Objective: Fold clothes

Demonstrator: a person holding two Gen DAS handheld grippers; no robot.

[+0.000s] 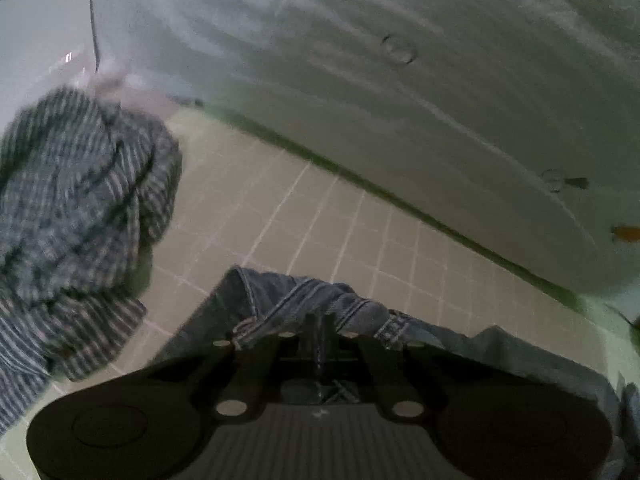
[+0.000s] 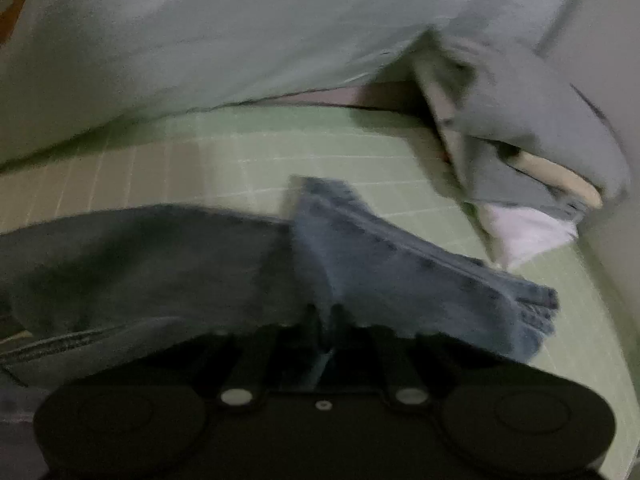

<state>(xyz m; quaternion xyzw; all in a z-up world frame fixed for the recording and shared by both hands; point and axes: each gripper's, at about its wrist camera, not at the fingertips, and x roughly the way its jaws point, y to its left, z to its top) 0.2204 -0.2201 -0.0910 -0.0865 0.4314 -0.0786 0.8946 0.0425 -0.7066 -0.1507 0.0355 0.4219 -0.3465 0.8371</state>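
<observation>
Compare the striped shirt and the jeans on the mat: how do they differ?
The striped shirt is a blue-and-white stripe; the jeans are plain blue denim with stitched seams. The shirt lies bunched in a heap, ungripped; the jeans are pinched by the left gripper and right gripper. Both sit on the green gridded mat.

We see both views dim and greenish, with black corners and lines bowed by the fisheye lens. The right wrist view is smeared by motion blur, the jeans (image 2: 360,248) soft-edged; the left is sharper, though the striped shirt (image 1: 80,208) blurs.
</observation>
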